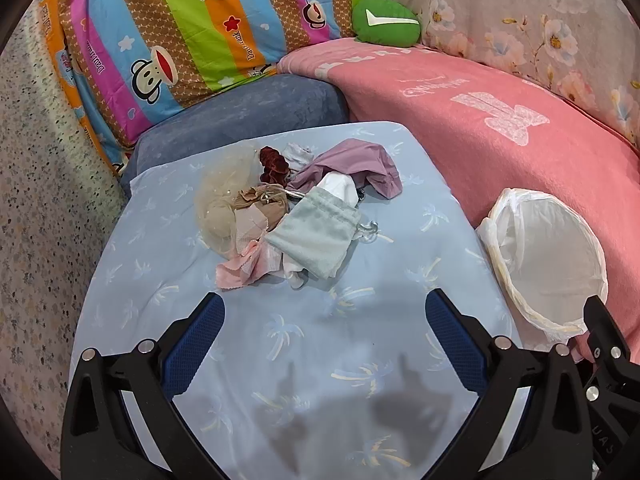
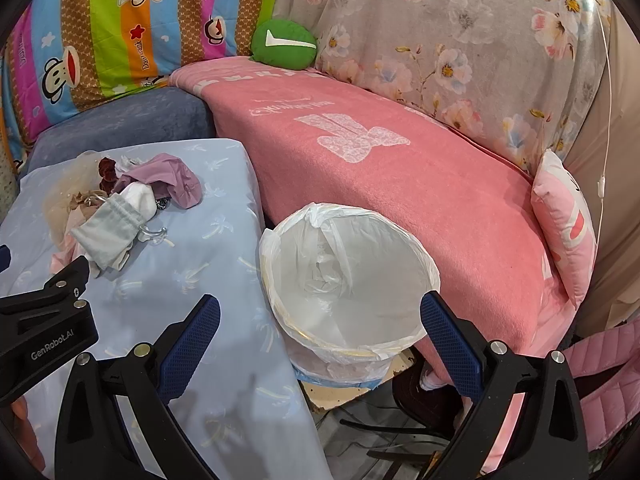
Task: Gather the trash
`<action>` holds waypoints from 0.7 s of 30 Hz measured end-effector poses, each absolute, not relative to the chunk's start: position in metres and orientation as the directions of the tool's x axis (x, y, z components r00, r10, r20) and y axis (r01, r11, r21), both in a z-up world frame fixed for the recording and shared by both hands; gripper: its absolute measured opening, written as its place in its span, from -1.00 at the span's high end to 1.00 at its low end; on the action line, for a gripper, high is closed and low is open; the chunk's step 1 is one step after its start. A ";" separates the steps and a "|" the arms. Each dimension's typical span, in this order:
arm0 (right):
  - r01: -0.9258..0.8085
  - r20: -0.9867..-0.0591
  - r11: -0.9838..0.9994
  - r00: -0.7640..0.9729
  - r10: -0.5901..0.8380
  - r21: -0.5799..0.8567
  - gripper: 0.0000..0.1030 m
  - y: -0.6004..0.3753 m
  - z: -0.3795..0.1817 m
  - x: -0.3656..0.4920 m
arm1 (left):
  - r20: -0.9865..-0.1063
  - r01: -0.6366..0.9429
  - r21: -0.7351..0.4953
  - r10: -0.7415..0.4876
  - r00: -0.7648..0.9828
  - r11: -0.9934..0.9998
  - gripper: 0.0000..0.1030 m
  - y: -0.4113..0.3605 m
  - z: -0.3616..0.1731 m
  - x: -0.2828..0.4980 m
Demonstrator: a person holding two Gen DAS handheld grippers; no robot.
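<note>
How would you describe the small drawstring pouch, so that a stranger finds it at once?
Look at the table with the light blue cloth. A heap of small fabric scraps lies on it. The drawstring pouch lies at the heap's near edge: the only pale grey-green velvet piece, white stuffing showing at its mouth.

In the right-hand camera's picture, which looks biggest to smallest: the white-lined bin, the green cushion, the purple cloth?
1. White-lined bin, though it sits nearest the camera.
2 and 3. Purple cloth and green cushion look alike; the cushion lies farther off.

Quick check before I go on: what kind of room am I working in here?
Most likely a home living room or bedroom corner. A couch under a pink blanket, cartoon-monkey bedding propped behind it, and a small table in a blue palm-print cloth beside a lined trash bin all point to a household.
</note>
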State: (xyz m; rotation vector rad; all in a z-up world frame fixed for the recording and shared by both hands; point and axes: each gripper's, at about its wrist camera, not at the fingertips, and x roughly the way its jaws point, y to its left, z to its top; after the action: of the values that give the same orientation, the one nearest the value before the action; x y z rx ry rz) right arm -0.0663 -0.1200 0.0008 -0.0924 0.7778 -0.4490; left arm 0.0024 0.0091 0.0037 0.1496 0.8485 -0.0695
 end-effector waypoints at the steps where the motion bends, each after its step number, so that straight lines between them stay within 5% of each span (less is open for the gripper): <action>1: 0.357 -0.657 0.902 0.623 -0.424 -0.244 -0.88 -0.120 0.000 -0.066 | -0.751 0.121 0.104 -0.002 0.660 0.987 -0.87 0.009 0.004 0.002; 21: 0.366 -0.650 0.898 0.625 -0.431 -0.243 -0.88 -0.122 0.007 -0.063 | -0.744 0.135 0.078 -0.032 0.667 0.988 -0.87 0.008 0.007 0.001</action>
State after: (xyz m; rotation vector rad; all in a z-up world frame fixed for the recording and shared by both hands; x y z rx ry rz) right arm -0.0633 -0.1217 0.0066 -0.0903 0.7694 -0.4582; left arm 0.0007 0.0079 0.0066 0.1303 0.8361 -0.0947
